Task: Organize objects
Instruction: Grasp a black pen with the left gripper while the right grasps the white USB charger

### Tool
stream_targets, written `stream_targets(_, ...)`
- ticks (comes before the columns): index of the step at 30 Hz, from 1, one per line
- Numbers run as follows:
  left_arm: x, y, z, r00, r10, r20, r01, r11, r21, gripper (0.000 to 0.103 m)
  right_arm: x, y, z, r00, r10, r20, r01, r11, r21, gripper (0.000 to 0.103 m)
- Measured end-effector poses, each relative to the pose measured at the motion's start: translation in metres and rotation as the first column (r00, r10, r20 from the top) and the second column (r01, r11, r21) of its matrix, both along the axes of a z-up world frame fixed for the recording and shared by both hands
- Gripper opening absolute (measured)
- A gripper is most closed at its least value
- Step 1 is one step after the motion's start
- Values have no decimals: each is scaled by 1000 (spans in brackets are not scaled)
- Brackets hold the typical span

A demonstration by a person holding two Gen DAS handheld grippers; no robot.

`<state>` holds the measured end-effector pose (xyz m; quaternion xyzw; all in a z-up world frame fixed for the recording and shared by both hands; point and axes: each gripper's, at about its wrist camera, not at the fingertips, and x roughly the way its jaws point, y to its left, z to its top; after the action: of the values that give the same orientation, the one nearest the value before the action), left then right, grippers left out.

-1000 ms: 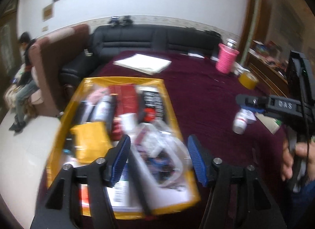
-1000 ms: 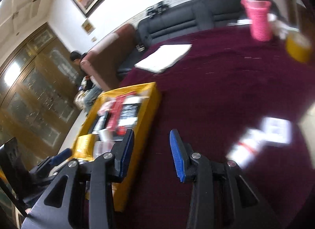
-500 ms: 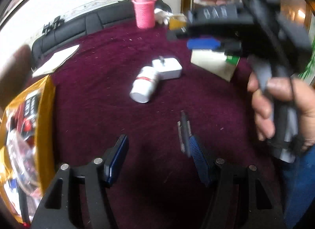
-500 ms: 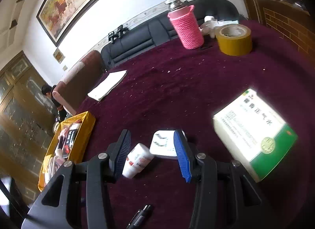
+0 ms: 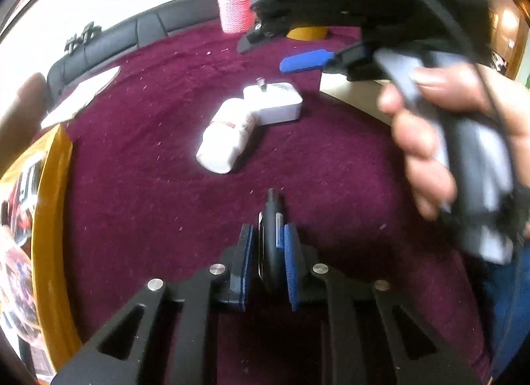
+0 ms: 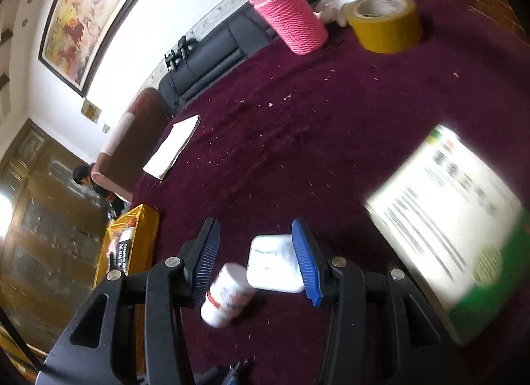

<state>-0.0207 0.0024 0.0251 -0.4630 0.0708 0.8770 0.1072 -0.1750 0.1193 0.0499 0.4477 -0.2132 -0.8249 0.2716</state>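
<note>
Surface: maroon, flecked with pale specks. Tongs: black frame, blue ribbed pads. Pen: black. Bottle: white, red band. Adapter: white. Box: white and green. Tape roll: yellow. Flask sleeve: pink, corded. Tray: yellow.

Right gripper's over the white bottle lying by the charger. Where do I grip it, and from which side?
Grip the bottle across its round body, coming from above. It lies on its side, one end touching the charger, so that end is blocked; both long sides are free. Turn the right gripper so its open fingers straddle the bottle only, leaving out the charger.
</note>
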Motion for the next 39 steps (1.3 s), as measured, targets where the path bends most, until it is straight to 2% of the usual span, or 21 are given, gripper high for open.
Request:
stream_targets(3, 7, -11, 1, 1000, 29, 5, -29, 1000, -4, 15, -12, -14, -8, 1000, 29, 0, -29, 999, 46, 45)
stream_targets(5, 9, -22, 1, 999, 52, 10, -52, 999, 4, 15, -14, -19, -16, 997, 69, 31, -71, 995, 67, 45)
stream_targets(7, 9, -34, 2, 997, 78, 17, -78, 997, 16, 15, -6, -16, -14, 994, 105, 43, -108, 991, 76, 47)
stream_targets(8, 9, -40, 3, 996, 89, 20, -90, 996, 20, 15, -2, -16, -13, 989, 133, 60, -137, 988, 72, 52)
stream_targets(10, 8, -48, 3, 994, 106, 24, -106, 994, 31, 15, 10, -13, -12, 972, 209, 106, -216, 975, 53, 56)
stream_targets(12, 12, -50, 2, 994, 108, 26, -110, 993, 47, 15, 21, -10, -12, 961, 257, 106, -263, 964, 41, 56)
stream_targets(13, 13, -50, 2, 994, 109, 24, -110, 993, 47, 15, 27, -9, -11, 959, 269, 91, -275, 959, 64, 56)
stream_targets(17, 8, -51, 2, 994, 111, 17, -112, 993, 34, 15, 41, -15, -14, 966, 253, 41, -256, 943, 212, 56)
stream_targets(20, 1, -51, 0, 994, 111, 11, -112, 994, 21, 15, 44, -22, -18, 974, 226, 17, -223, 942, 252, 57)
stream_targets(24, -1, -51, -1, 993, 115, 2, -115, 993, 13, 15, 54, -38, -20, 976, 209, -56, -172, 907, 384, 56)
stream_targets(26, 0, -51, -1, 993, 116, -1, -116, 993, 15, 15, 58, -41, -20, 977, 194, -84, -142, 896, 422, 46)
stream_targets(27, 0, -53, -1, 993, 119, -3, -119, 993, 21, 15, 59, -40, -21, 977, 192, -92, -134, 891, 433, 44)
stream_targets(31, 1, -57, 0, 992, 129, 2, -129, 991, 46, 12, 59, -22, -14, 982, 148, -113, -95, 919, 382, 37)
stream_targets(35, 3, -61, 6, 990, 141, -2, -141, 988, 69, 12, 59, -5, -7, 985, 119, -128, -73, 946, 315, 37)
stream_targets(39, 10, -63, 17, 989, 146, -28, -143, 986, 85, 12, 60, 3, 0, 985, 93, -148, -47, 956, 288, 37)
